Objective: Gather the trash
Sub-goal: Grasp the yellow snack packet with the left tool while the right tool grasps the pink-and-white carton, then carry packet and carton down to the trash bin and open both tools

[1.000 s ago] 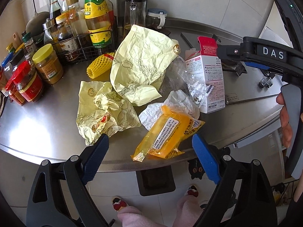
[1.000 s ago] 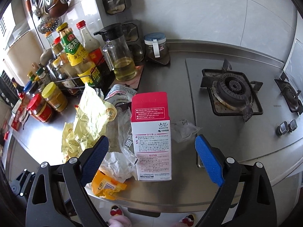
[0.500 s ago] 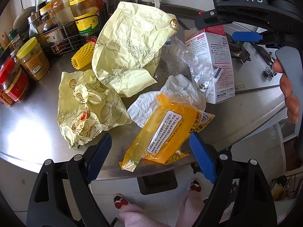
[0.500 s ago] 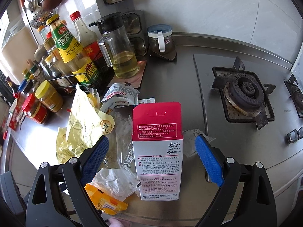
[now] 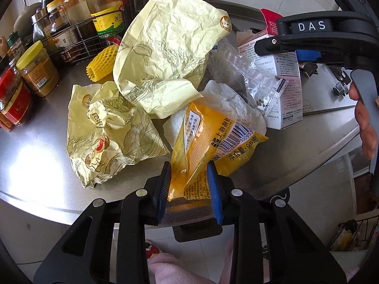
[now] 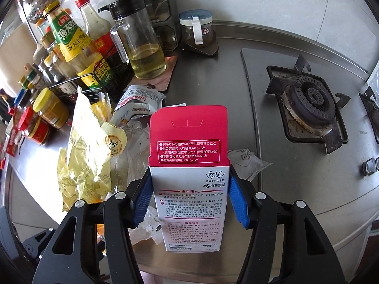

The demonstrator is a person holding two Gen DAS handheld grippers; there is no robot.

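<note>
Our left gripper (image 5: 189,184) clenches the orange packet's (image 5: 203,142) near end, its length running toward upper right; our right gripper (image 6: 189,196) clamps the upright box (image 6: 189,177) at frame centre on the bench (image 6: 213,82).

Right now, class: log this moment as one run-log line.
left tool: shut on orange packet | right tool: shut on box | wrappers on counter

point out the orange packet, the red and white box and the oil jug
orange packet (image 5: 203,139): left wrist view, on its printed face above the barcode.
red and white box (image 6: 189,189): right wrist view, on its white front panel.
oil jug (image 6: 144,54): right wrist view, on its glass body.
</note>
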